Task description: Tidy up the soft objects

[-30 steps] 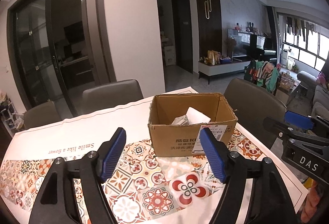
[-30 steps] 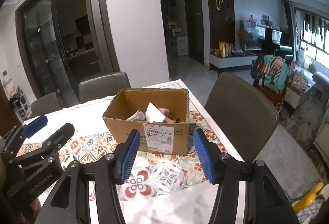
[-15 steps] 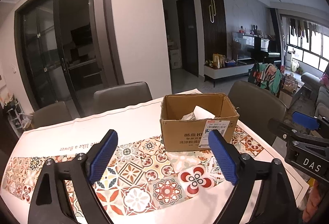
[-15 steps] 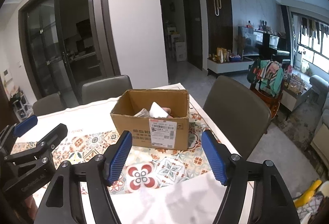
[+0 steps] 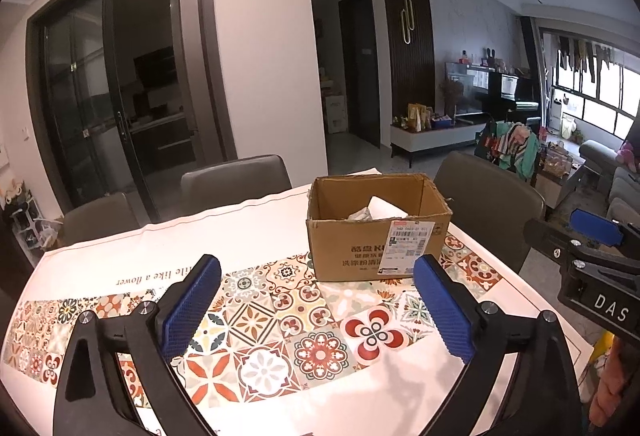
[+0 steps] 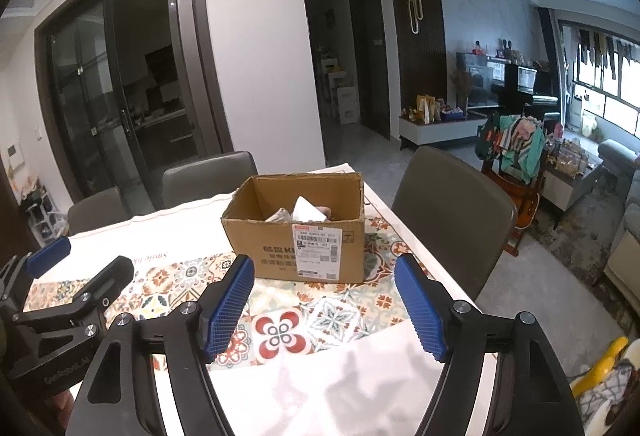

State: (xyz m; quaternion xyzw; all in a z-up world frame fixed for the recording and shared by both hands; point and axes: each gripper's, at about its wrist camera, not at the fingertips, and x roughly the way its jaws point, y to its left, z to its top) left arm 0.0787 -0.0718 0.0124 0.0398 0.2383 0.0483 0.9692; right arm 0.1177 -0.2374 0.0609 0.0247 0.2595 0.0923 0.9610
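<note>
The soft objects (image 5: pixel 376 210) (a white piece and a crumpled grey one, hard to identify) lie inside the open cardboard box (image 5: pixel 352 248), which stands on the patterned tablecloth (image 5: pixel 256 320) toward the table's far right side. From both grippers the box lies straight ahead and well apart, its long axis running across the view, its labelled wall facing them. The left gripper (image 5: pixel 316 310) has its 2 jaws opening with nothing between them but tablecloth. The right gripper (image 6: pixel 324 302) stands released too, empty, and looks the nearer of the 2 to the box, judging by how large the box appears in its view.
</note>
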